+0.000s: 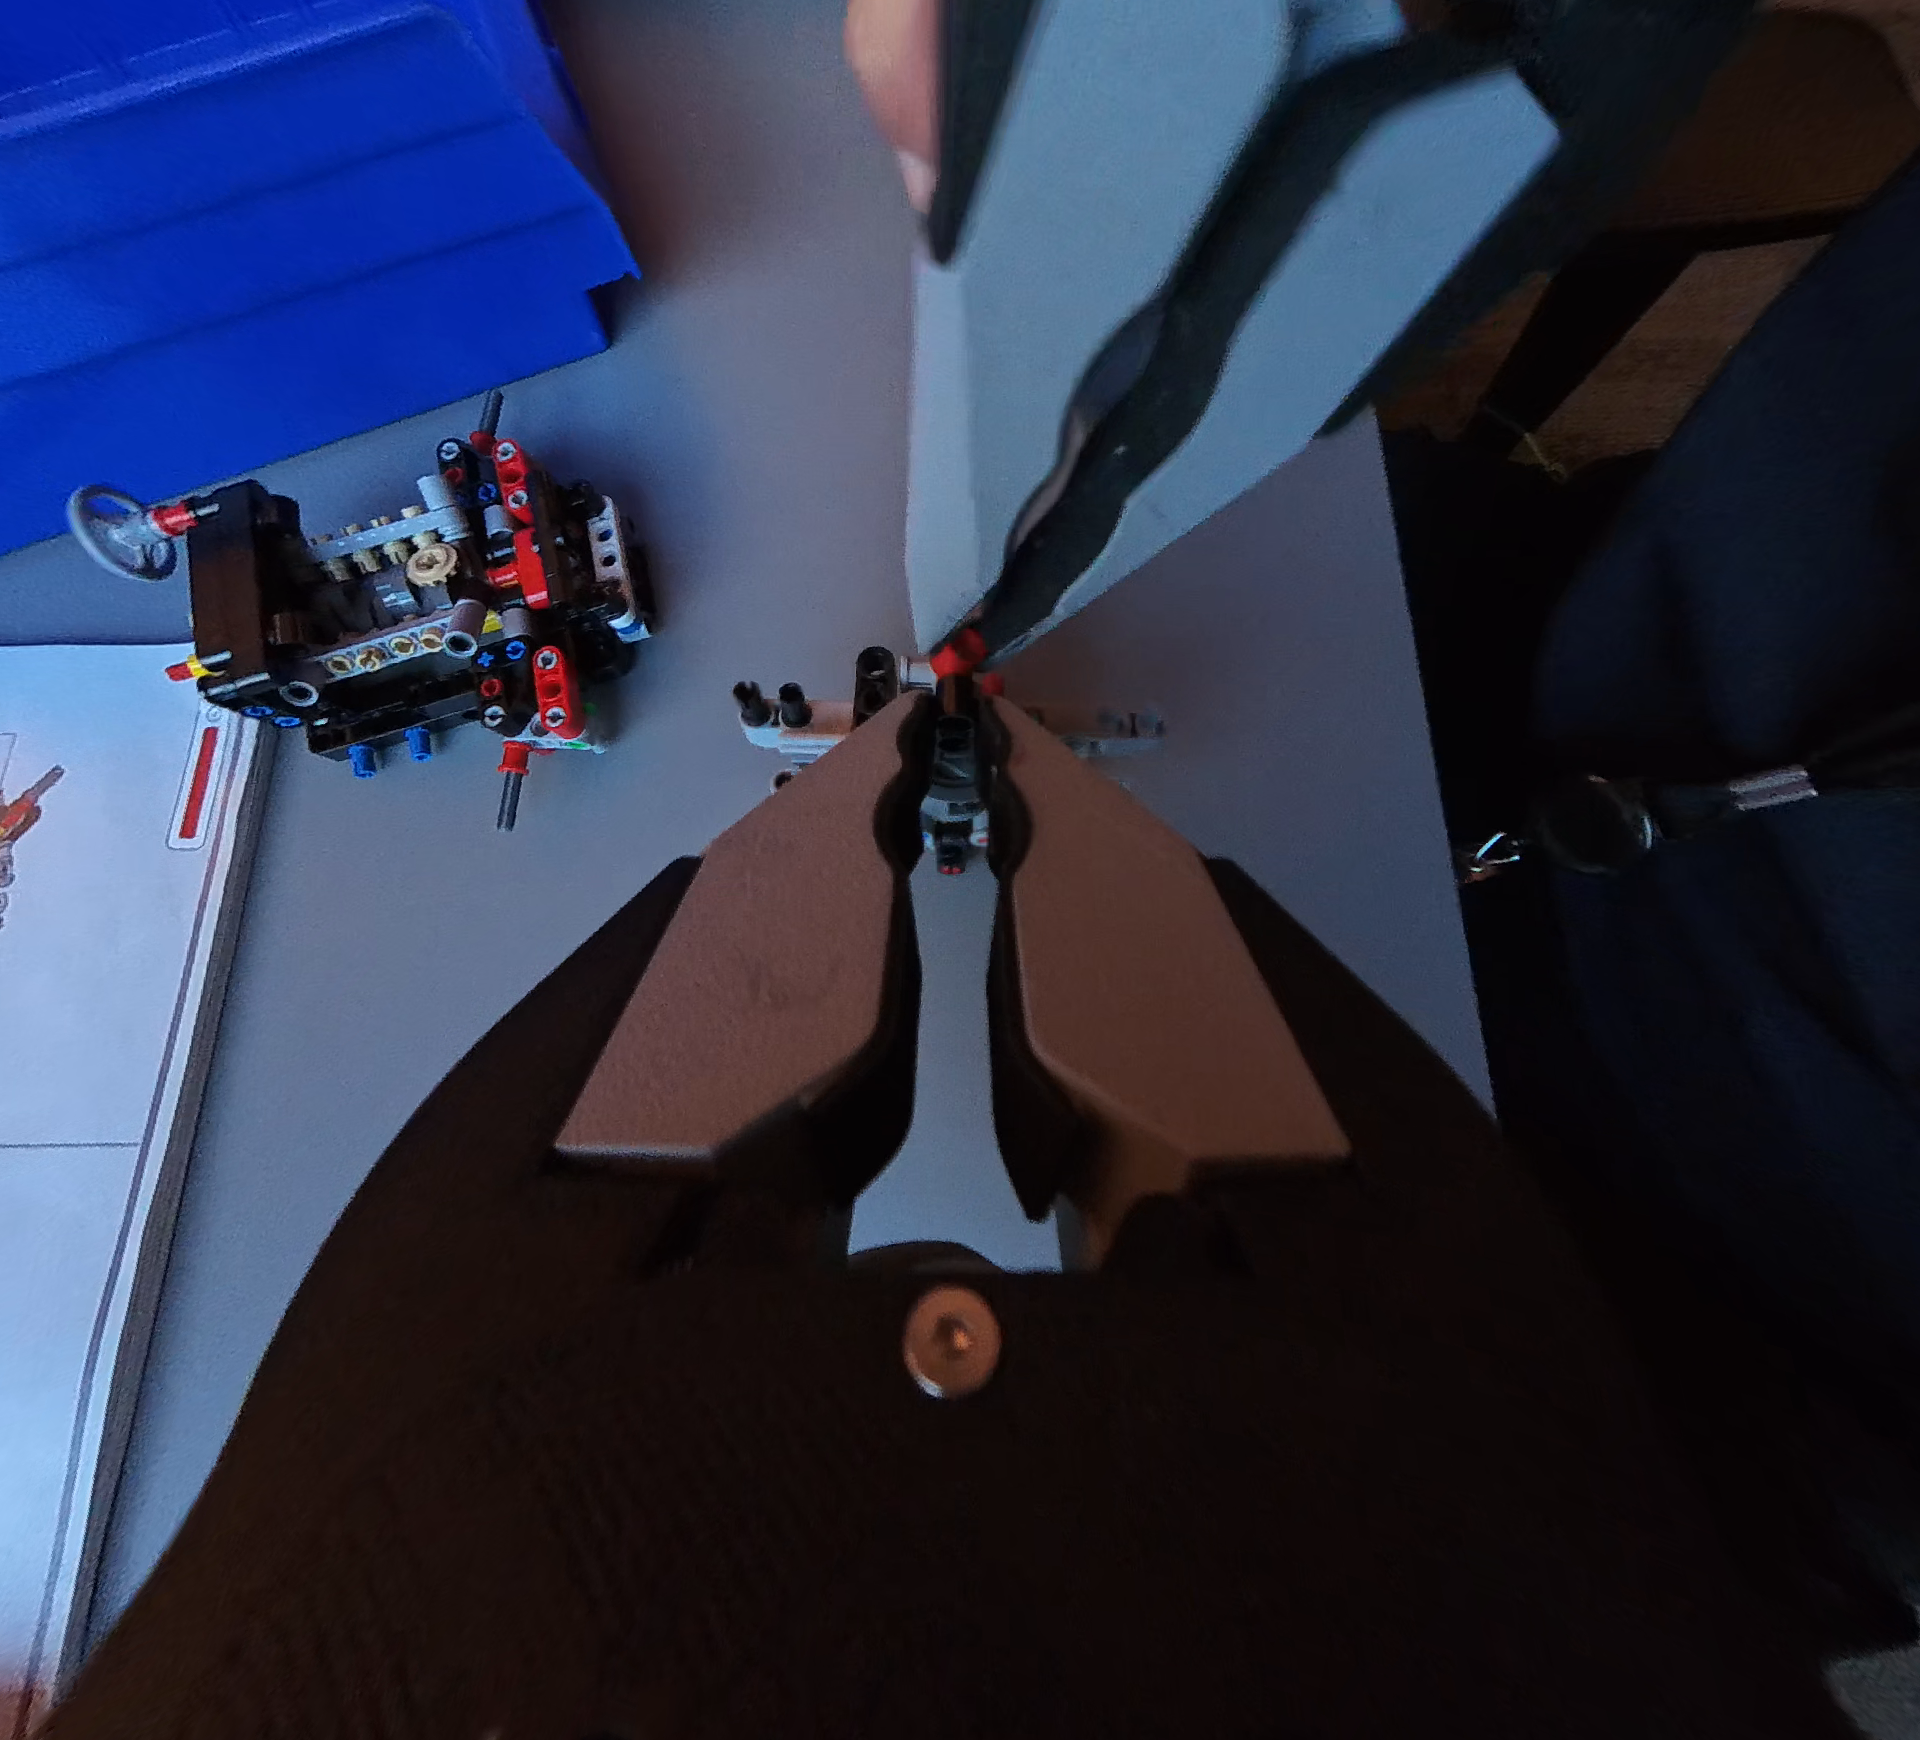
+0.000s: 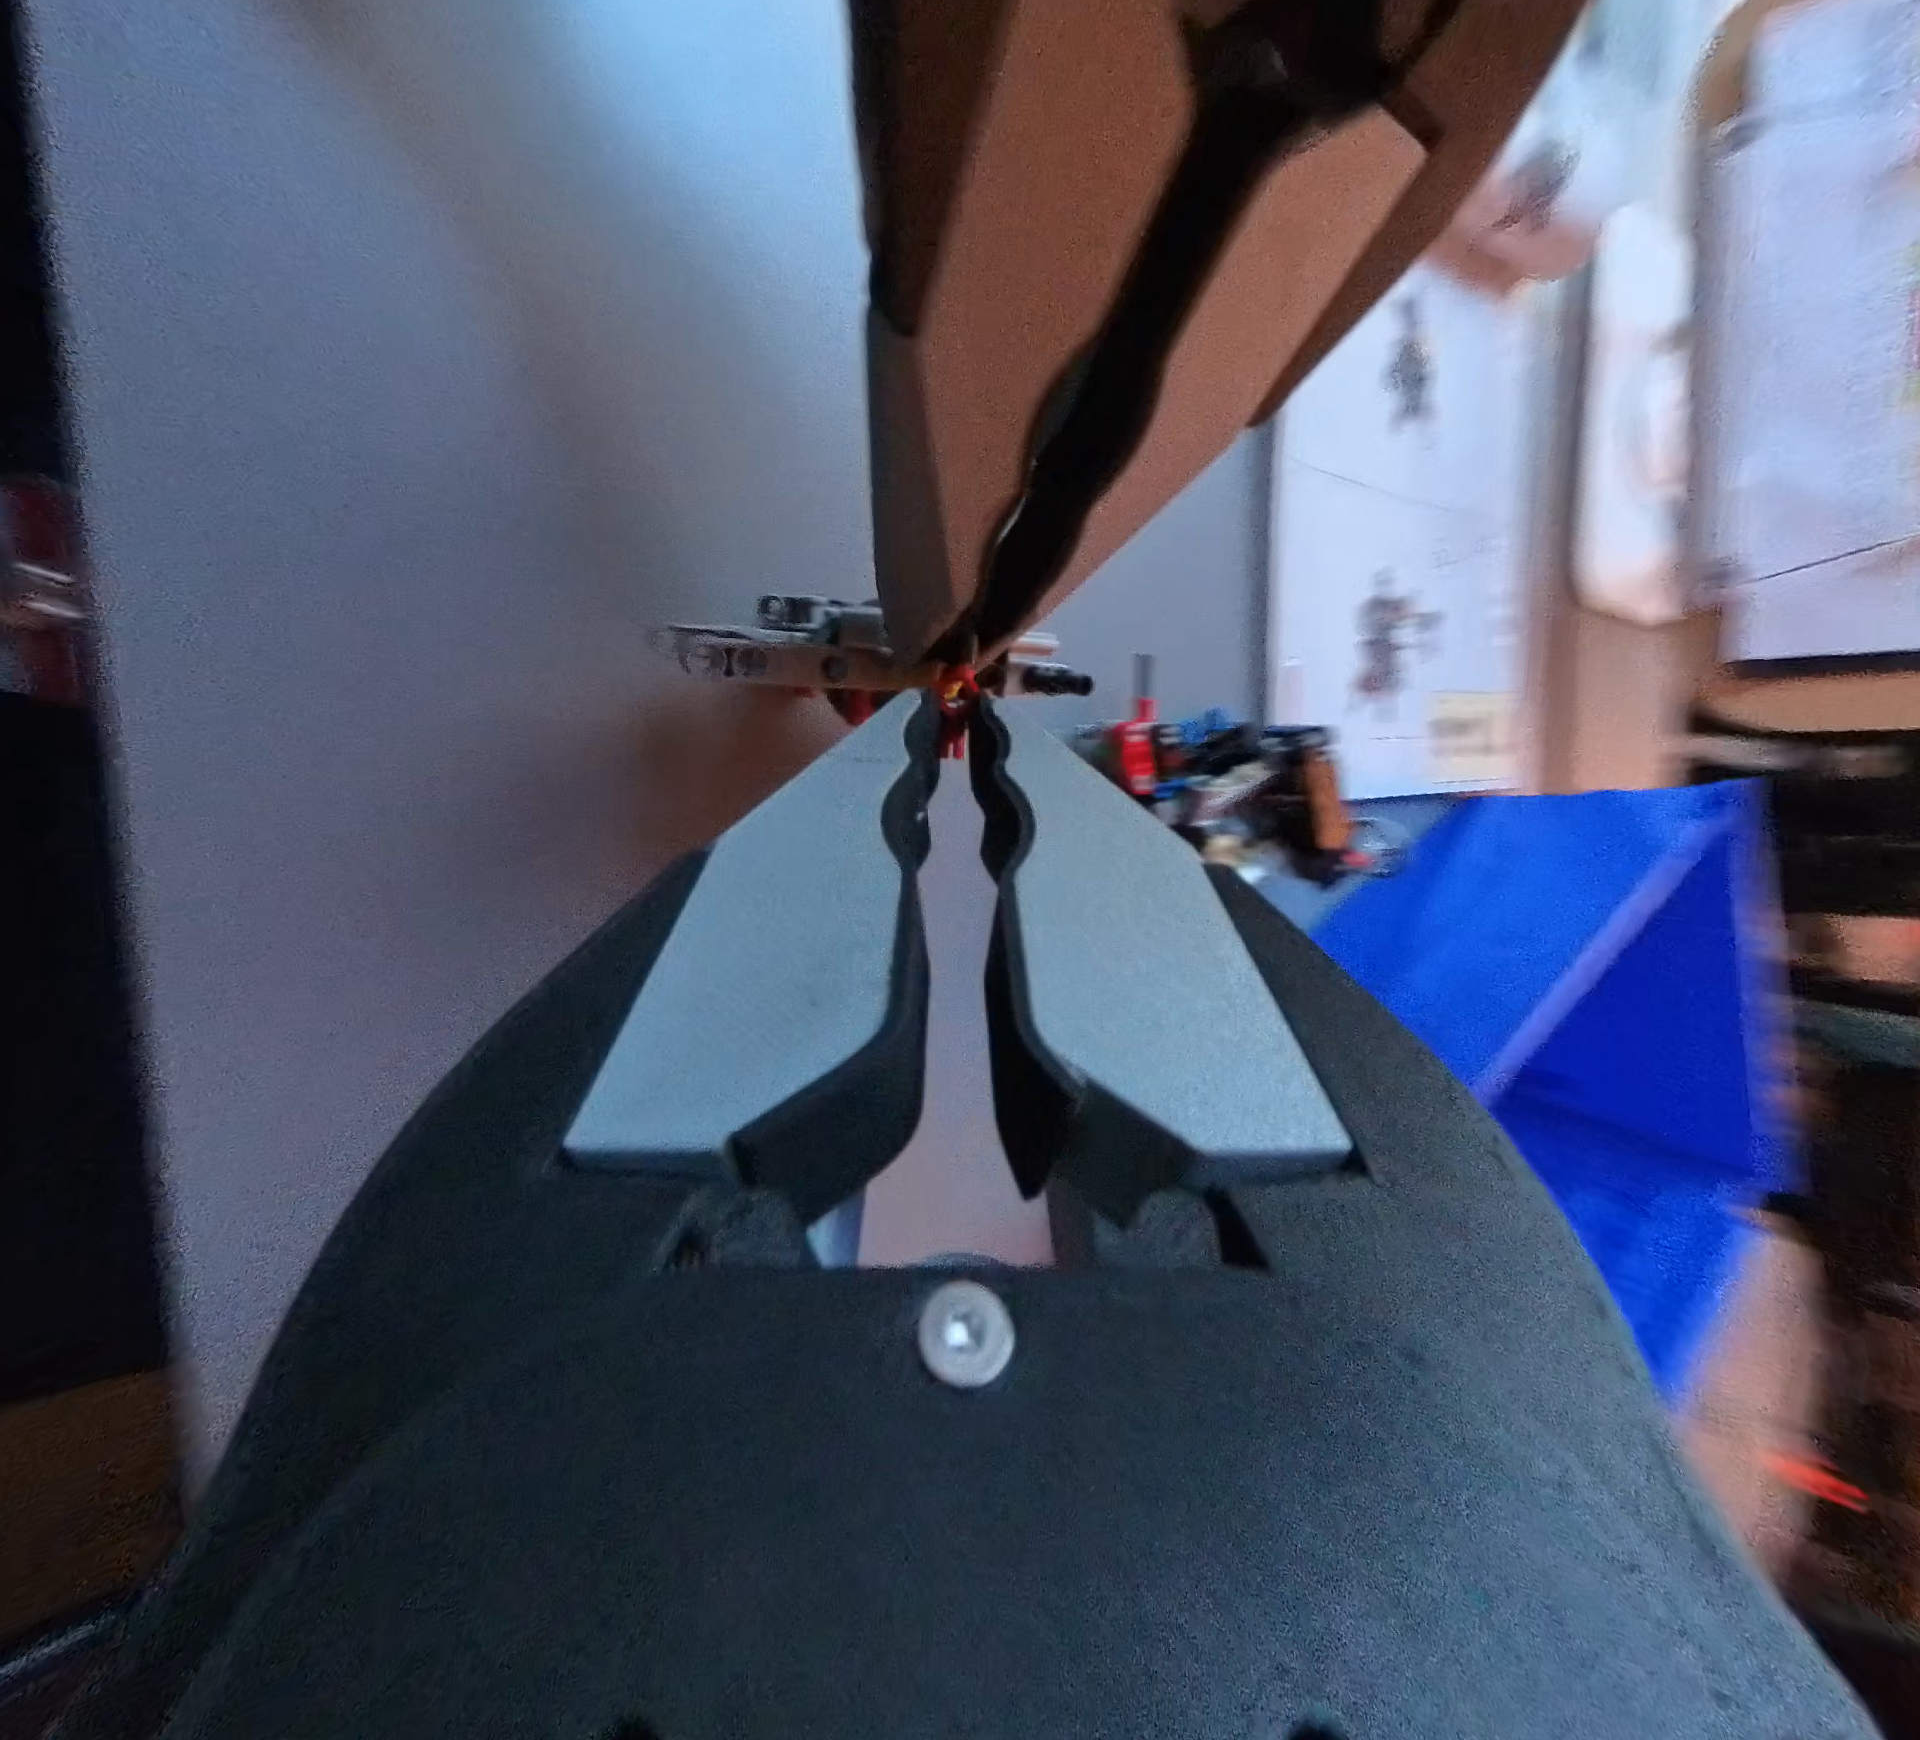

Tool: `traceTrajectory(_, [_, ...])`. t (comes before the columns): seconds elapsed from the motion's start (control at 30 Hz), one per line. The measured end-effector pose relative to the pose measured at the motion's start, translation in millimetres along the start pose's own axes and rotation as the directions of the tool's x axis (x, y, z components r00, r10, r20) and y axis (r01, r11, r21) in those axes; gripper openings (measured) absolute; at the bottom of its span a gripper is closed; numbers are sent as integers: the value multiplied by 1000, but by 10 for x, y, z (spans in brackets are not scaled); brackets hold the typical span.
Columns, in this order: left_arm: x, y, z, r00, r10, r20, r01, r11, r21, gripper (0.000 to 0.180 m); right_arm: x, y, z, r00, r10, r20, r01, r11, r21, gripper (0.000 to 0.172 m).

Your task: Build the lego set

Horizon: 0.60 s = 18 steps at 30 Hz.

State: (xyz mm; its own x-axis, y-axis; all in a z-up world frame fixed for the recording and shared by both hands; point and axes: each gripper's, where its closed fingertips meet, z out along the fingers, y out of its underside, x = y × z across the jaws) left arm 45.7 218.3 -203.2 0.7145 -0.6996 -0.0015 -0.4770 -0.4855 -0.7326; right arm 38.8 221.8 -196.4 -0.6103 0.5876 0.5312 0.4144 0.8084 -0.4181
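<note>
Claws (image 1: 954, 703) probably near table edge (image 1: 1429, 755)

We see a blue bin (image 1: 260, 132), a grey table (image 1: 727, 288), a black, red and grey brick model (image 1: 416, 610), a small red pin (image 1: 961, 651)

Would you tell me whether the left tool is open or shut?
Shut: the left tool has its fingertips clamped on a small grey-and-black brick assembly, held above the table.

A blue plastic bin (image 1: 260, 132) stands at the far left of the grey desk (image 1: 727, 288). Just beside it sits a black-and-red brick model (image 1: 416, 610); an open instruction booklet (image 1: 94, 963) lies nearer, at the left edge.
</note>
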Motion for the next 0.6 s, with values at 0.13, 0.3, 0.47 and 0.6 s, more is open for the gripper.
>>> traceTrajectory(0.13, [18,-36,32,1000,8,1,-8,1000,10,4,-80,-7,-53,797,395,458,-435,900,-18,3])
traceTrajectory(0.3, [-15,-3,6,1000,-11,-4,11,1000,13,4,-23,-29,4,961,163,225,-186,979,86,4])
traceTrajectory(0.47, [-51,-14,10,998,-51,-32,53,997,52,5,1,-29,4,835,371,407,-454,882,126,4])
traceTrajectory(0.6, [-146,20,-28,993,-105,-48,109,990,91,5,43,21,-49,833,384,397,-493,841,221,9])
